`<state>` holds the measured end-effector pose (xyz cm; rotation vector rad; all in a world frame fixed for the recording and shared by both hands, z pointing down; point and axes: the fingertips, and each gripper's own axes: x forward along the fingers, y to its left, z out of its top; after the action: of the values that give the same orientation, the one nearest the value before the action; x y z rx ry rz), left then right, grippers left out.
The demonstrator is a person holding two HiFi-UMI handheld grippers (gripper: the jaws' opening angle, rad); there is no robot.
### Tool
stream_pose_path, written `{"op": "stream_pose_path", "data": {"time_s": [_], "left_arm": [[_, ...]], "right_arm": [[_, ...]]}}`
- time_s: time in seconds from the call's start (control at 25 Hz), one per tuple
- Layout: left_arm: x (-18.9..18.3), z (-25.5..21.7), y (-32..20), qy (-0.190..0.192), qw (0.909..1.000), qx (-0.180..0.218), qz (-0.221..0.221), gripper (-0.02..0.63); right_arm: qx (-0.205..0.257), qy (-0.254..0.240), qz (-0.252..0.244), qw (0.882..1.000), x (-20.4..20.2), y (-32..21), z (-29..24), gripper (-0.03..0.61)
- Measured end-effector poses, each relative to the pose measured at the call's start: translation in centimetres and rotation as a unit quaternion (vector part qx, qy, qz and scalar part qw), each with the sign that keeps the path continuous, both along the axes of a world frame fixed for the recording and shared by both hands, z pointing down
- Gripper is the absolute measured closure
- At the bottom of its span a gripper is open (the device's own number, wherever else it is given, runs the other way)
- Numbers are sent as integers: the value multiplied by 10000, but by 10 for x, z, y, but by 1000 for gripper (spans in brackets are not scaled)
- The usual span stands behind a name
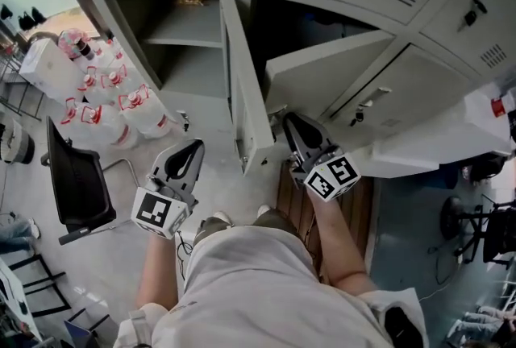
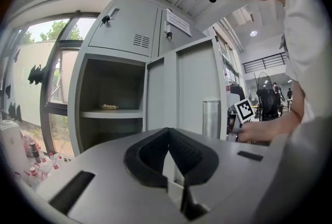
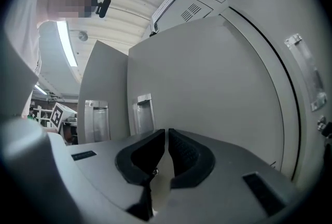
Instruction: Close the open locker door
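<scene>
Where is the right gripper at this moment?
In the head view the right gripper is right of centre, just below the half-open locker door and right of the fully open door.

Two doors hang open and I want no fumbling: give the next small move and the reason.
Likely push the right tool forward against the right door: the tool, jaws shut, points at that door's outer face, and the door stands half open.
</scene>
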<state>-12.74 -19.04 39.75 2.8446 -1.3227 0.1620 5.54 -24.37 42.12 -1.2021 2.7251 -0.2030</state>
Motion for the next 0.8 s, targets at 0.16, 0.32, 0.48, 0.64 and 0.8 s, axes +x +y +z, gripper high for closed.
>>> {"op": "stream_pose_path", "data": {"time_s": [0.16,0.32,0.48,0.64,0.8], "left_arm": [[1,0,-2,-39,9996,-23,-268,611],[1,2,-4,-64,9987,-35,-512,611],[3,3,-4,-64,9971,-61,-750,611],[3,8,-2,-121,9951,-95,-978,611],[3,13,-1,-154,9928,-171,-1174,611]], "right_arm": [[23,-76,-170,9998,3,-13,-1,546],[39,-89,-389,9992,3,-24,-2,548],[28,-99,-544,9985,4,-35,-1,549],[-22,-122,-630,9979,8,-46,1,551],[-81,-160,-691,9974,12,-58,3,554]]}}
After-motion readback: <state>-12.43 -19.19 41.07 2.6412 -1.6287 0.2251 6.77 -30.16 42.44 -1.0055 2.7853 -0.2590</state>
